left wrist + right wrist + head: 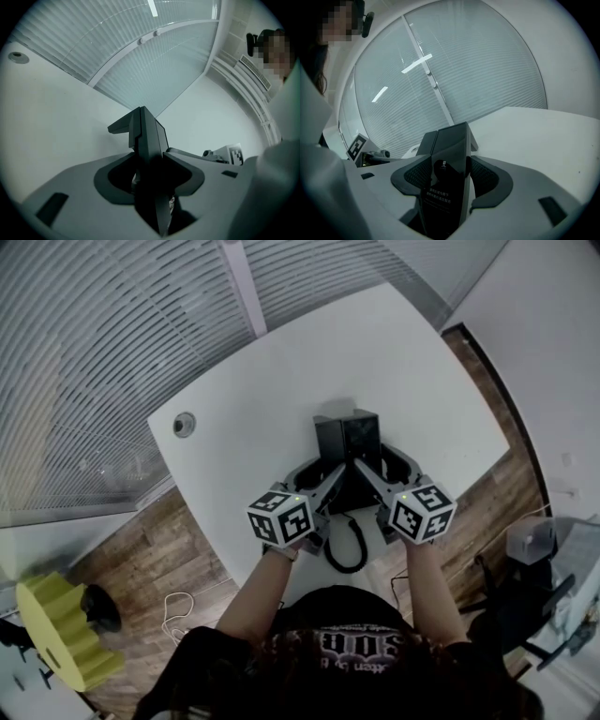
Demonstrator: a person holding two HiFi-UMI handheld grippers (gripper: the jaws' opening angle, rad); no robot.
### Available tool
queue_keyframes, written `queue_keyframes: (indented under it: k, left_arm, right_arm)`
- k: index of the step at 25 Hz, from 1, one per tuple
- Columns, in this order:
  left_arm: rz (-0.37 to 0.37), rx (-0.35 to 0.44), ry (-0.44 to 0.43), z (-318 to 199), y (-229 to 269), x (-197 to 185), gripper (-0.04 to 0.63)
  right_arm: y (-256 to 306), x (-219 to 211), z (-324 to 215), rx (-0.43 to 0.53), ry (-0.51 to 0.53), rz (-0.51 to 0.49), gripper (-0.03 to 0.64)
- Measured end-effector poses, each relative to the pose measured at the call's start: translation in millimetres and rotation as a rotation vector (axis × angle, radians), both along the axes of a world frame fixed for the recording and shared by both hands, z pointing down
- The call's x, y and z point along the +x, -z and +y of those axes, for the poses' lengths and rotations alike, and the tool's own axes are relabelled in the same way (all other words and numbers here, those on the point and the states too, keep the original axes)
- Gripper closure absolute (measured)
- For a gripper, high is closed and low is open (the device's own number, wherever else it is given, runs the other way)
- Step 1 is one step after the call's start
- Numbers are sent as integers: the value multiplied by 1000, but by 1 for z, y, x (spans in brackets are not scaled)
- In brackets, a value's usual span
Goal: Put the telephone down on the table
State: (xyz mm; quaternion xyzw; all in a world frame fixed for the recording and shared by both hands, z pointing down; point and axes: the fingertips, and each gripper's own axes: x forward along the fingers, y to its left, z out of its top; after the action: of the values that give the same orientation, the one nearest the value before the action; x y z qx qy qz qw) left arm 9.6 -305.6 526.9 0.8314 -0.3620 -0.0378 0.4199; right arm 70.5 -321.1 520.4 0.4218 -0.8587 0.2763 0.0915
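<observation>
We find left gripper (328,482) and right gripper (369,478) both clamped on the telephone (347,439) by the near edge of the tabletop (281,362); uneven release could tip it off.

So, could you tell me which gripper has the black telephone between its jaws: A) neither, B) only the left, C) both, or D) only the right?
C: the telephone stands between the jaws of the left gripper and of the right gripper, each seen in its own gripper view.

Small white print on telephone (439,199) too fine to read, shirt (361,645) lettering unclear
</observation>
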Motion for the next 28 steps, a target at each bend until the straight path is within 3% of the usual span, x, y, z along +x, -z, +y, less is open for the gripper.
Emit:
queue_keyframes:
  k: [7,11,15,19,23,28]
  left_arm:
    - [-50,-13,53,-4,-3,-1,408]
    - [-132,42,46,-4,-3,-1,402]
    - [-156,58,31,-2,-3,0,400]
    - [-221,94,66,-2,-2,-12,327]
    - [-292,185,121,-2,22,-33,313]
    - [-383,352,117,12,66,-30,327]
  right_arm:
    - [-5,-1,-4,-3,2,-11,344]
    - [-10,-2,-3,-15,8,-28,344]
    - [-12,0,1,-25,9,-45,344]
    - [-9,7,2,-10,-4,-36,344]
    - [10,12,4,39,-16,-35,344]
    - [47,14,11,146,-28,-28,344]
